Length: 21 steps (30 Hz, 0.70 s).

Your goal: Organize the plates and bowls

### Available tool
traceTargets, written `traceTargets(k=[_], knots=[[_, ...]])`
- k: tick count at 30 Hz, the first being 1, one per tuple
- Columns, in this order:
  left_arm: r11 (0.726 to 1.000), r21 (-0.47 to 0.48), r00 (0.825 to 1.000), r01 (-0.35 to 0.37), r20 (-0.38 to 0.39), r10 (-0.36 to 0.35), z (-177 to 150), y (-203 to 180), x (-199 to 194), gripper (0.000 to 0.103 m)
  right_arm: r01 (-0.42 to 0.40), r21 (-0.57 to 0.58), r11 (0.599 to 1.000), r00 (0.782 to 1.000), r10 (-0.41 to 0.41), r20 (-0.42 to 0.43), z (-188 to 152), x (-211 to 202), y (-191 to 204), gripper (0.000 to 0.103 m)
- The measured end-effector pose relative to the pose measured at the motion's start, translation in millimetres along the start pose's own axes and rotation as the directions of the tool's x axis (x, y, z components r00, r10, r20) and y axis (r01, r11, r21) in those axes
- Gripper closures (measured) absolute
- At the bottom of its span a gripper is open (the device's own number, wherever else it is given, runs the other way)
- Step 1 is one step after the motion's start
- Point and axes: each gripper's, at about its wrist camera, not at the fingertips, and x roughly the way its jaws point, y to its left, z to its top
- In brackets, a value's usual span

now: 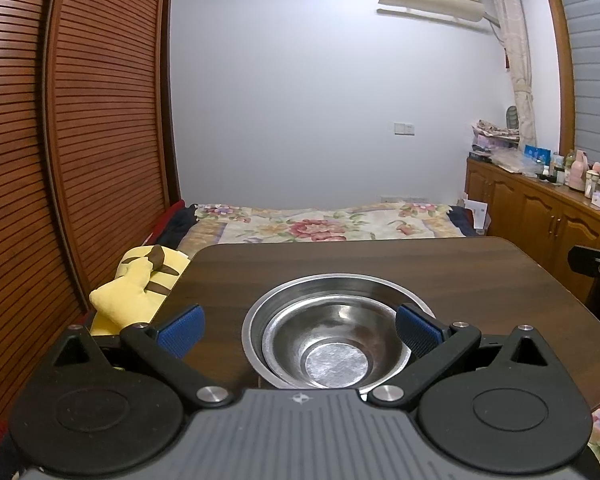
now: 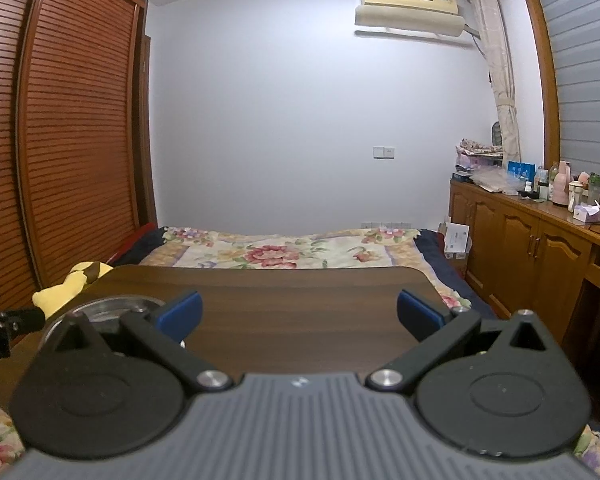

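A steel bowl (image 1: 332,344) sits nested inside a wider steel plate (image 1: 292,294) on the dark wooden table (image 1: 380,260). My left gripper (image 1: 300,330) is open, its blue-padded fingers either side of the stack, the right pad close to the bowl's rim. In the right wrist view my right gripper (image 2: 300,312) is open and empty above bare table (image 2: 300,292). The plate's rim (image 2: 100,306) shows at the left, partly hidden behind the right gripper's left finger.
A yellow plush toy (image 1: 140,284) lies off the table's left edge. A bed with a floral quilt (image 1: 320,224) lies beyond the table. Slatted wardrobe doors (image 1: 60,140) stand at left, a cluttered wooden cabinet (image 1: 540,208) at right.
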Motion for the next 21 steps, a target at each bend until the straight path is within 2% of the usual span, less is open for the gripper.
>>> traceTargets(k=[21], knots=[[1.000,0.001,1.000,-0.002,-0.001,0.002,-0.1,-0.3,-0.6,0.000,-0.008,0.001,1.000,1.000,0.008,-0.011,-0.8,1.2,-1.4,0.000]])
